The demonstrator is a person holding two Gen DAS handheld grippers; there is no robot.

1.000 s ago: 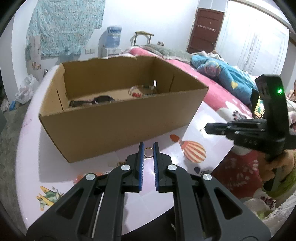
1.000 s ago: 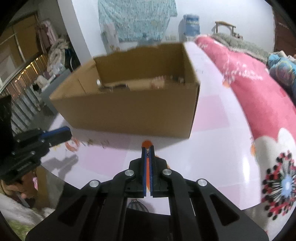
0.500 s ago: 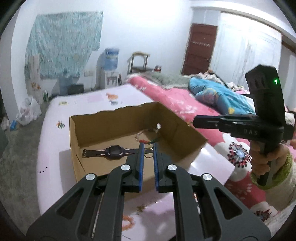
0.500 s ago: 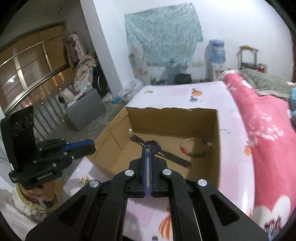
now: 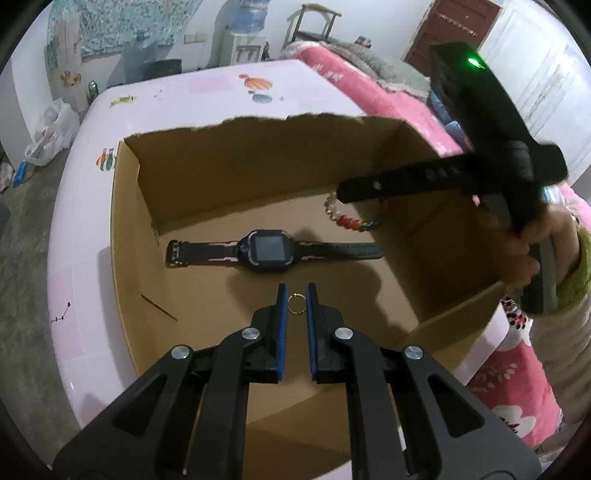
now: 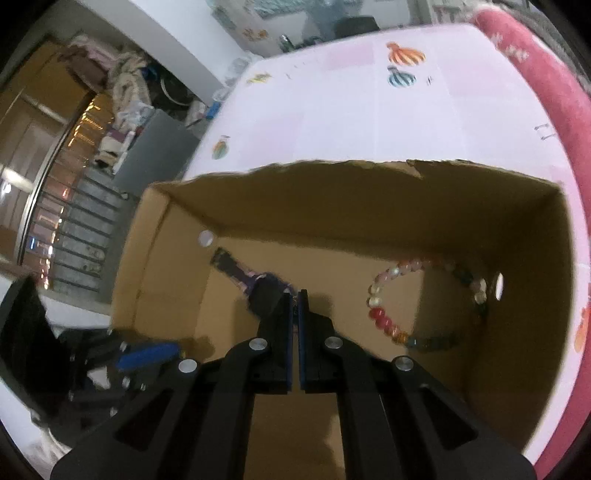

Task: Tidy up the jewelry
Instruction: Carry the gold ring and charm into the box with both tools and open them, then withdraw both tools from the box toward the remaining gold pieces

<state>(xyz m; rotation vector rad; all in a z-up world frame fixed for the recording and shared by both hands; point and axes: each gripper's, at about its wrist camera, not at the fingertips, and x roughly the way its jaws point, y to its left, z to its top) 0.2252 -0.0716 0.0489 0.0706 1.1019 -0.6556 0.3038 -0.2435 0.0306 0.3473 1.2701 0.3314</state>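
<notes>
An open cardboard box [image 5: 258, 166] stands on the table. On its floor lie a black and pink watch [image 5: 266, 251] and a coloured bead bracelet [image 5: 345, 221]. My left gripper [image 5: 296, 295] hangs over the box's near part, shut on a small gold ring [image 5: 296, 305], which stands upright between the blue pads. The right gripper [image 5: 341, 192] reaches in from the right, above the bracelet, held by a hand [image 5: 524, 251]. In the right wrist view the right gripper [image 6: 294, 295] is shut over the watch [image 6: 255, 282], with the bracelet [image 6: 384, 319] to its right. Whether it pinches anything is too small to tell.
The box [image 6: 369, 214] sits on a table [image 5: 221, 85] under a pale pink cloth with balloon prints. A pink bed [image 5: 369, 85] lies to the right. Grey floor with a plastic bag [image 5: 51, 133] is to the left, and a water dispenser [image 5: 247, 22] stands by the far wall.
Both grippers rose from table level in front of the box and moved over it, now tilted down into it. The left one still holds the ring. The right one stayed shut.
</notes>
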